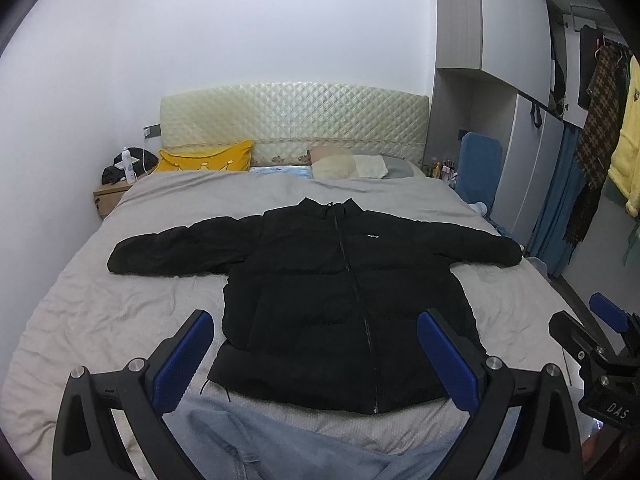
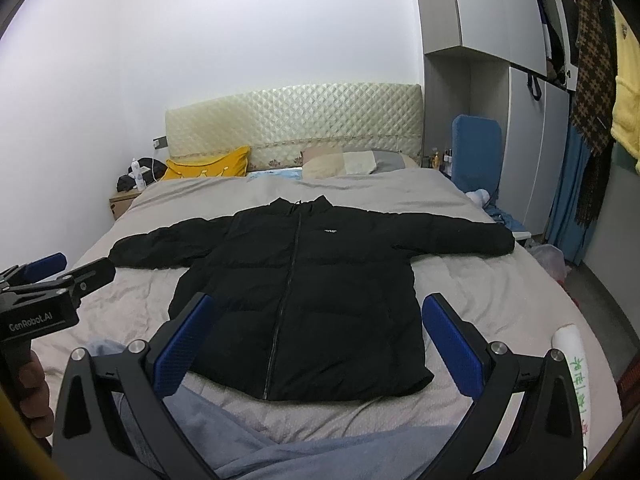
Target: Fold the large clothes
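Nearest in both wrist views, a light blue blanket [image 1: 256, 436] lies bunched over the near edge of the bed [image 1: 100, 312], directly under the two grippers. The left gripper [image 1: 316, 354] hangs above that near edge with its jaws spread wide and nothing between them; its blue pads [image 1: 184, 356] frame the hem of the jacket. The right gripper [image 2: 314, 344] is held just beside it to the right, jaws likewise spread wide and empty, and it also shows at the right edge of the left wrist view. In the right wrist view the left gripper's black body appears at the left edge with a hand [image 2: 34, 396] wrapped round its handle. A white rolled item with green print [image 2: 576, 376] lies at the near right corner of the bed.

Beyond the blanket, the black puffer jacket [image 1: 340, 300] lies flat, front up and zipped, in the middle of the grey bedsheet. Its hem is toward the near edge, its collar points to the far end, and both sleeves are stretched straight out to left and right. A small white logo sits on its chest.

Farther back, a yellow pillow [image 1: 208, 160] leans at far left and beige and grey pillows [image 1: 352, 164] rest at far right, all against the quilted cream headboard [image 1: 292, 120]. A wooden nightstand [image 1: 110, 198] stands left of the bed. On the right, a grey wardrobe [image 1: 516, 40] rises, with hanging clothes [image 1: 600, 120] beside it.
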Action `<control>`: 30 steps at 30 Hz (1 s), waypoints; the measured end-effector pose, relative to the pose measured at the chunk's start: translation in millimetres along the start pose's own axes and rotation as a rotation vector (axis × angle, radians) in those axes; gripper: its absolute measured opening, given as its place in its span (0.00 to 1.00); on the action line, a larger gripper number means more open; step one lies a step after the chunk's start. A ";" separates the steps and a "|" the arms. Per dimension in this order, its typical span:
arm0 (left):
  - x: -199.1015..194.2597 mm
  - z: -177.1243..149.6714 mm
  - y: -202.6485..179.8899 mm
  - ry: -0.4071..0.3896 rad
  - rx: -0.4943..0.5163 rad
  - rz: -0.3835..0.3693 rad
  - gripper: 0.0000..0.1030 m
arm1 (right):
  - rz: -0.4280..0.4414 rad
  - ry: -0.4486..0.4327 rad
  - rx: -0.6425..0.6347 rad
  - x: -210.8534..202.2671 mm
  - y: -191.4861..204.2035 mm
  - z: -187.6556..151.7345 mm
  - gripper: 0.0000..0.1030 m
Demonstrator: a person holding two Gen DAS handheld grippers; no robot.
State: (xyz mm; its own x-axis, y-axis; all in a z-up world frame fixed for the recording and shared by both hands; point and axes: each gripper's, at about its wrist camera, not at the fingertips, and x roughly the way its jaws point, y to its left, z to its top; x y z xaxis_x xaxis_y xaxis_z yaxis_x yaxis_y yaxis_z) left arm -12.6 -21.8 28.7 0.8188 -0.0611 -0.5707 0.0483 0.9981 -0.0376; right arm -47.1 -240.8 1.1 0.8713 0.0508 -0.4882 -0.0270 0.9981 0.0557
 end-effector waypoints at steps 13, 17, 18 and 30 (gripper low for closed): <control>33.2 -11.0 0.0 0.020 -0.004 -0.007 1.00 | -0.008 0.006 0.005 30.7 -3.8 -17.8 1.00; 47.2 -14.2 0.5 0.029 -0.001 -0.007 1.00 | -0.009 0.011 0.008 42.2 0.2 -25.1 1.00; 50.0 -15.7 0.0 0.030 0.003 -0.007 1.00 | -0.008 0.013 0.011 44.6 0.2 -27.0 1.00; 72.4 -23.8 22.8 0.063 -0.039 -0.011 1.00 | -0.046 0.035 0.031 59.7 -4.1 -34.9 1.00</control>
State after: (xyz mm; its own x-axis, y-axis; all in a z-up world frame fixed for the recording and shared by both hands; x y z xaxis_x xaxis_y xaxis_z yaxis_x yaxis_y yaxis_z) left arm 34.2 -3.5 -33.0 0.7809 -0.0735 -0.6203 0.0339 0.9966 -0.0754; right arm -12.1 -240.6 -58.7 0.8536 0.0067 -0.5210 0.0282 0.9979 0.0590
